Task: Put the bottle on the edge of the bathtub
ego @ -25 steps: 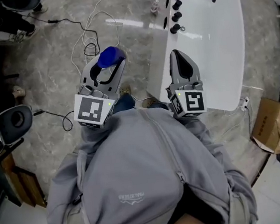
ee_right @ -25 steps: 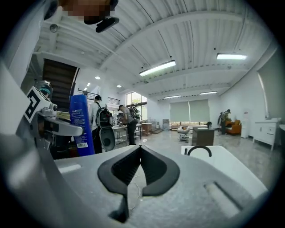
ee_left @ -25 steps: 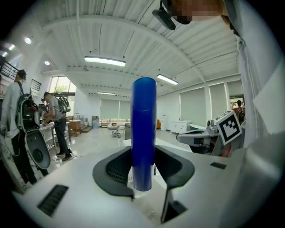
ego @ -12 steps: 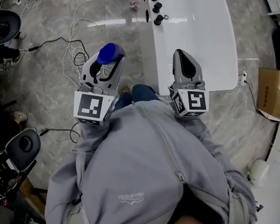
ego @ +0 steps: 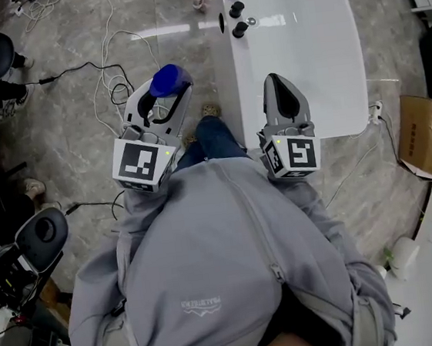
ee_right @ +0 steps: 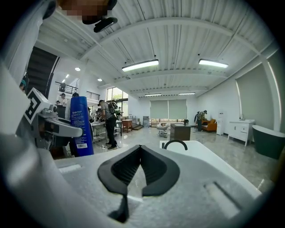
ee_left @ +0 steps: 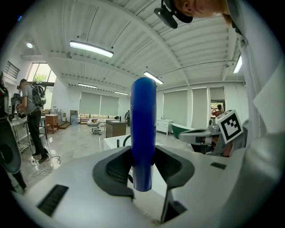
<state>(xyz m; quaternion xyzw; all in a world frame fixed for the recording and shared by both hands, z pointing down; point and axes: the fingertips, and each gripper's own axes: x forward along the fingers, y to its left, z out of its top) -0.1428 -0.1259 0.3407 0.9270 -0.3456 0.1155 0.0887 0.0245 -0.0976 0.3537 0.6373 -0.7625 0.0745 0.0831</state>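
The tall blue plastic bottle [ee_left: 143,133] stands upright, pinched low down between the jaws of the left gripper [ego: 163,103]. It hangs over the floor, left of the white bathtub [ego: 319,56]. It could tip or slip out on the way, or slide off the smooth edge. The right gripper [ego: 279,83] has its jaws pressed together on nothing. The part of the tub I can see looks empty. I cannot tell what is in the bottle.
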